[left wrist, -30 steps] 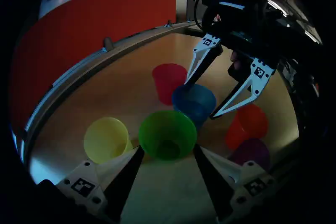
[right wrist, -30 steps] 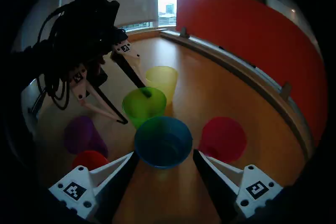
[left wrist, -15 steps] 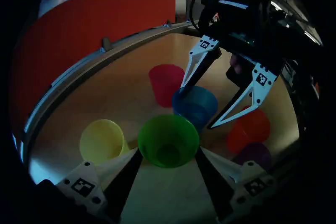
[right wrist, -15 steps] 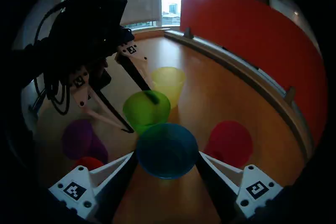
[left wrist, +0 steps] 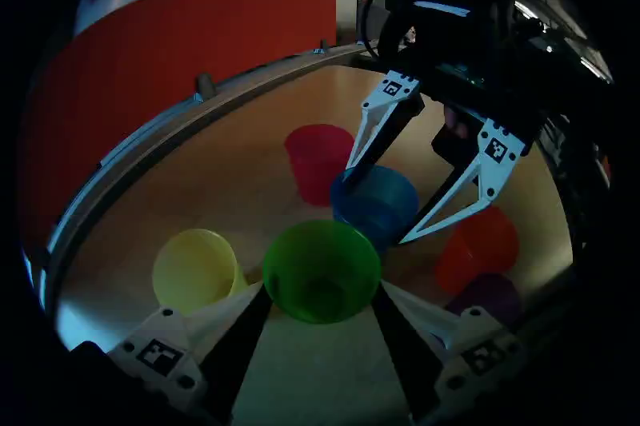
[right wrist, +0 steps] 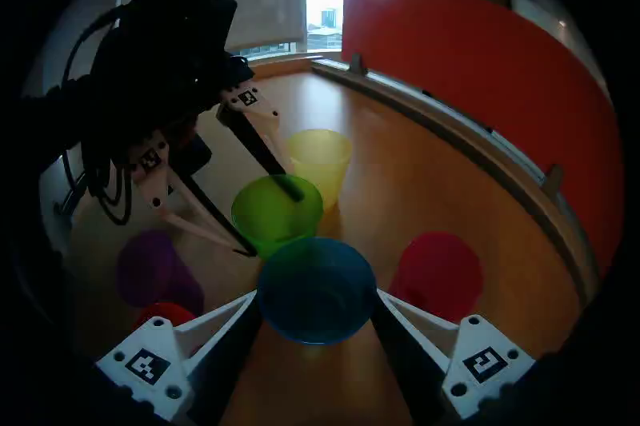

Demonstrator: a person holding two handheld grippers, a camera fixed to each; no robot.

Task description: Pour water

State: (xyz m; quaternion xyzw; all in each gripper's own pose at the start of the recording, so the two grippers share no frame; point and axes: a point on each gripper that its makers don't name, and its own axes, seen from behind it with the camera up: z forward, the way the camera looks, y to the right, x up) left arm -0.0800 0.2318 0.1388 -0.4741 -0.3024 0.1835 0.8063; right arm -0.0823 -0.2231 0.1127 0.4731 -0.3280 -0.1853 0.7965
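**Table** (left wrist: 240, 186): wood, bearing six cups in a loose cluster.

**Panel** (left wrist: 160, 50): red, upright along the table's edge.

**Left gripper** (left wrist: 320, 288): fingers spread, one either side of the green cup (left wrist: 322, 266), at its wall. Cannot tell whether they press.

**Right gripper** (right wrist: 317, 296): fingers spread likewise about the blue cup (right wrist: 316, 282). Pressure cannot be told.

**Green and blue cups**: upright on the table, just beside each other. No water can be made out in either.

**Other cups**: yellow (left wrist: 196, 270) is beside green and red (left wrist: 318, 158) beside blue. Orange (left wrist: 480, 246) and purple (left wrist: 492, 294) sit together.

**Handling, as judged**: this is the grasp step.
- Close evenly at mid-wall and lightly, since thin plastic probably flexes.
- Lift the pouring cup clear of its neighbours.
- Steady the receiving cup.
- Tilt slowly over its mouth.
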